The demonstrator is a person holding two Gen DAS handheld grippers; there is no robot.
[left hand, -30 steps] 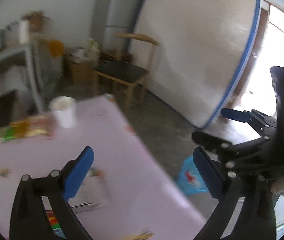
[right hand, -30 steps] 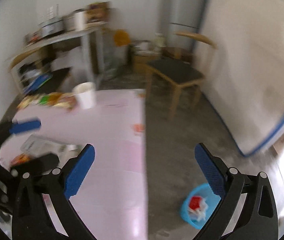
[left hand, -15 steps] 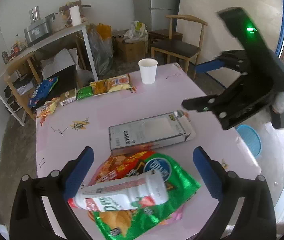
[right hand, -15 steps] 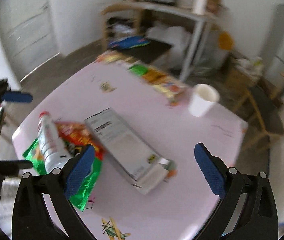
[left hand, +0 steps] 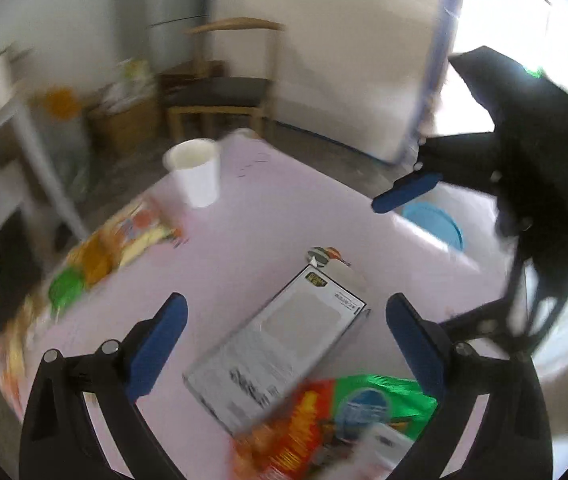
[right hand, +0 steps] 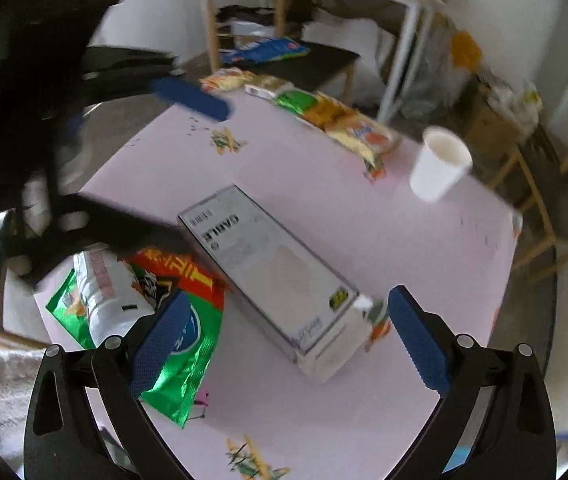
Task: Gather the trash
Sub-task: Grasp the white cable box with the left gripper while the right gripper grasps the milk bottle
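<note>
- Fingers on our left gripper (left hand: 284, 332) are spread wide, nothing between them; it hangs over the near end of the box (left hand: 280, 354).
- Right gripper (right hand: 284, 332) fingers are also wide apart and empty, above the box's flap end.
- We see the box lying flat mid-table (left hand: 284, 216), long and grey, one corner overlapping the chip bag (right hand: 182, 316).
- Chip bag is green and red, at the near edge of the table; the white bottle (right hand: 102, 288) lies on top of it.
- Cup (right hand: 439, 166) stands upright at the far end, well apart from the box.
- Snack packs (right hand: 335, 124) sit in a row along the far left edge.
- Blue bin (left hand: 435, 224) is on the floor beyond the right edge, partly hidden by the right gripper.
- Left view is motion-blurred, so labels there are unreadable.
</note>
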